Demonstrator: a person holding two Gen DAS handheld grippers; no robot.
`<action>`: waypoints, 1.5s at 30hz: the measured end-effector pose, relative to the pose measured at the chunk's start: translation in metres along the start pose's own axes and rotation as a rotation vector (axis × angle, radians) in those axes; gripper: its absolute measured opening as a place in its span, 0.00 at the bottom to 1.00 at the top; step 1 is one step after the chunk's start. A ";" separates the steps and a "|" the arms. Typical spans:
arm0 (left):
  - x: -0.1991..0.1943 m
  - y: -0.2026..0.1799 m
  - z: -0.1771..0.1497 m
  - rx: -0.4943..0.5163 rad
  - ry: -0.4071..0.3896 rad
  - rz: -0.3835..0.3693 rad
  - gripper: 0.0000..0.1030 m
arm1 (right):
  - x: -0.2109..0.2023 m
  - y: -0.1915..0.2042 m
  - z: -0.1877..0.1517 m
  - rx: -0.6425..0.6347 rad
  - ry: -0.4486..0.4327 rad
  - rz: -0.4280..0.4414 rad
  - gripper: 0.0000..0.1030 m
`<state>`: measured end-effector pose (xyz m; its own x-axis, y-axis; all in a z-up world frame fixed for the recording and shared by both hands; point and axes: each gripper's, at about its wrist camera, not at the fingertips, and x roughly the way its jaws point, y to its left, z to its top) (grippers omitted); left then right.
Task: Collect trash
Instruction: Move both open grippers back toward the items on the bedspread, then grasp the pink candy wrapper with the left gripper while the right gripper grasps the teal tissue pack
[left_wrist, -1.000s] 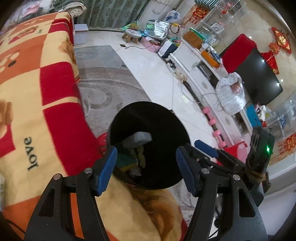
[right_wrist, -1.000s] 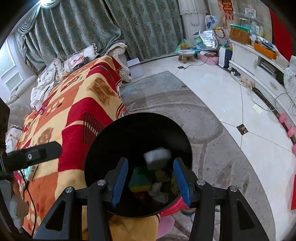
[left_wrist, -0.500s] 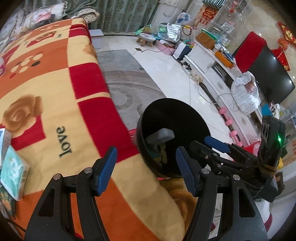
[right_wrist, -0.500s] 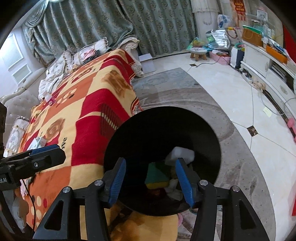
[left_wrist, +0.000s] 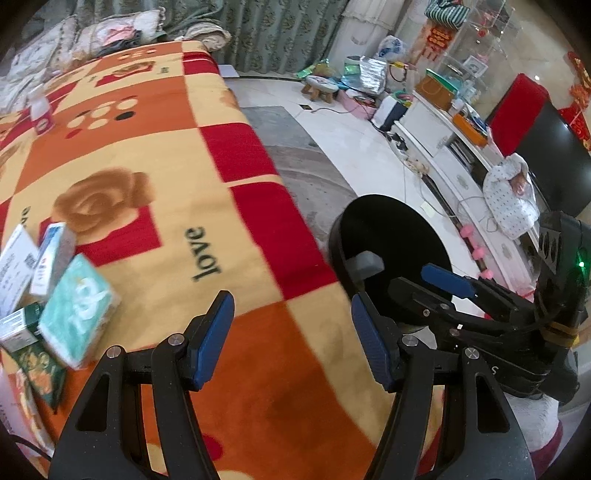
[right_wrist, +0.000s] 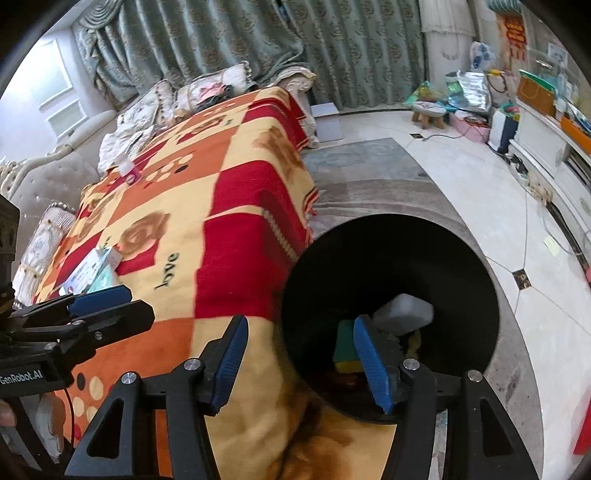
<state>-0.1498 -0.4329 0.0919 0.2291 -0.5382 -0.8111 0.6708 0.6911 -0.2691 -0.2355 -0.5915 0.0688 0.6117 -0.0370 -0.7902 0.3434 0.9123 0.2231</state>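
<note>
A black round bin (right_wrist: 461, 266) stands on the floor beside the blanket-covered table (left_wrist: 155, 155); it also shows in the left wrist view (left_wrist: 399, 221). Inside lie a white block (right_wrist: 404, 314) and a green and yellow sponge (right_wrist: 345, 343). My left gripper (left_wrist: 291, 332) is open and empty above the blanket. Left of it lie a teal tissue pack (left_wrist: 79, 310), a white and blue box (left_wrist: 51, 258), a white carton (left_wrist: 14, 262) and a green packet (left_wrist: 26, 343). My right gripper (right_wrist: 299, 358) is open and empty at the bin's near rim.
A small white bottle (left_wrist: 40, 110) stands at the table's far end. A grey rug (right_wrist: 369, 173) and white tiled floor (right_wrist: 480, 177) lie beyond the bin. A white TV cabinet (left_wrist: 436, 147) with clutter runs along the right wall. Curtains and cushions are at the back.
Both grippers have swung left, away from above the bin and over the blanket. The packs on the table have come into the left wrist view. The white block now rests in the bin.
</note>
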 end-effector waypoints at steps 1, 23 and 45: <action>-0.003 0.005 -0.002 -0.004 -0.003 0.006 0.63 | 0.001 0.006 0.000 -0.011 0.003 0.007 0.56; -0.072 0.113 -0.054 -0.153 -0.013 0.154 0.63 | 0.041 0.134 -0.004 -0.194 0.096 0.174 0.60; -0.146 0.231 -0.141 -0.382 -0.024 0.227 0.63 | 0.106 0.251 0.007 -0.445 0.186 0.255 0.83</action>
<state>-0.1275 -0.1268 0.0747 0.3598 -0.3602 -0.8607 0.2937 0.9193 -0.2620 -0.0793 -0.3691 0.0451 0.4856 0.2441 -0.8394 -0.1587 0.9689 0.1900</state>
